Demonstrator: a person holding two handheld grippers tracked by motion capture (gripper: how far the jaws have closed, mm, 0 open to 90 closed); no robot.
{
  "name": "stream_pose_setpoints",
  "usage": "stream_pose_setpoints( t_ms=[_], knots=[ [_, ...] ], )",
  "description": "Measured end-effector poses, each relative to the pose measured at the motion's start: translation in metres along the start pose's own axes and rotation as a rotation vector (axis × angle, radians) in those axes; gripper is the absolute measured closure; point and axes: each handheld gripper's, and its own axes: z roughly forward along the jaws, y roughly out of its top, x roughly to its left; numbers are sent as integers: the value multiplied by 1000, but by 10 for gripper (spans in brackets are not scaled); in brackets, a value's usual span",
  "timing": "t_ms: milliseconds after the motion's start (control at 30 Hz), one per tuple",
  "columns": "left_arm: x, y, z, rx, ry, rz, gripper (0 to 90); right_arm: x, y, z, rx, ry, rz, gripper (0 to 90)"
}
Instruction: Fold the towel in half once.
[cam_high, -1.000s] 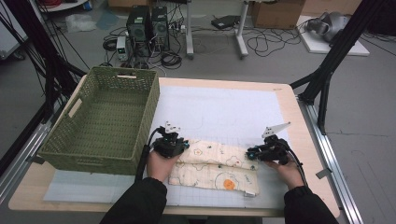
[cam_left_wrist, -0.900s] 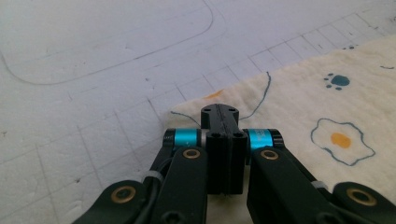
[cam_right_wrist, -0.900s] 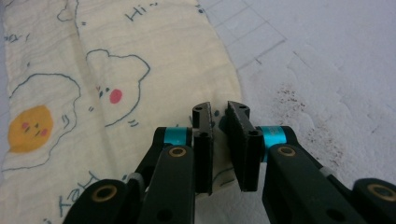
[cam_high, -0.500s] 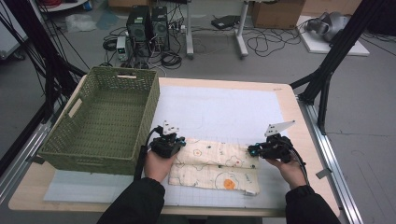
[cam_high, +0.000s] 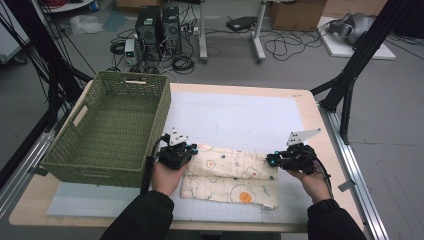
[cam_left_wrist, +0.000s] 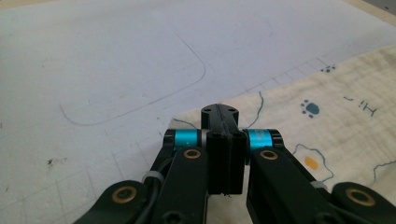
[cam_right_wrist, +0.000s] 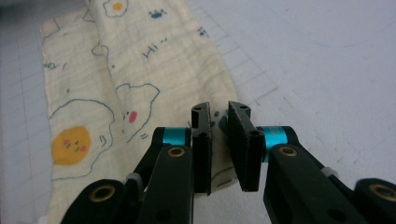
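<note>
One cream cloth (cam_high: 230, 172) printed with fried eggs and paw marks lies folded on the near middle of the table, on a white gridded mat (cam_high: 235, 117) that covers most of the wooden tabletop (cam_high: 305, 100). The left gripper (cam_high: 189, 149) sits at the cloth's left end, and the left gripper view shows its jaws pressed together over the cloth's edge; whether fabric is caught between them cannot be told. The right gripper (cam_high: 270, 160) is at the cloth's right end; its own view shows the jaws slightly apart with the cloth's edge just beyond them, which the high view is too small to settle. A green woven basket (cam_high: 107, 130) stands on the left of the table, just beside the left gripper. Beyond the far edge, the grey floor holds computer towers (cam_high: 160, 25), tangled cables (cam_high: 280, 47) and cardboard boxes (cam_high: 295, 12). The left gripper view also reveals a faint rounded outline (cam_left_wrist: 140, 88) drawn on the mat.
</note>
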Motion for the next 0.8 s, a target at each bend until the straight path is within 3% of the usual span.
stream_pose_setpoints(
  t_ms=[100,233,400,667,800],
  knots=[
    [0,-1,7,14,-14,-24,897,-3,1,2,4,4,2,790],
    [0,-2,13,28,-14,-25,897,-10,-1,8,27,3,27,792],
    [1,-1,11,14,-10,-33,897,-14,-1,6,-4,7,47,795],
    [2,0,10,1,-9,-49,897,-12,0,3,-19,4,37,832],
    [2,0,8,4,-3,-32,897,-10,1,4,-6,6,19,829]
  ],
)
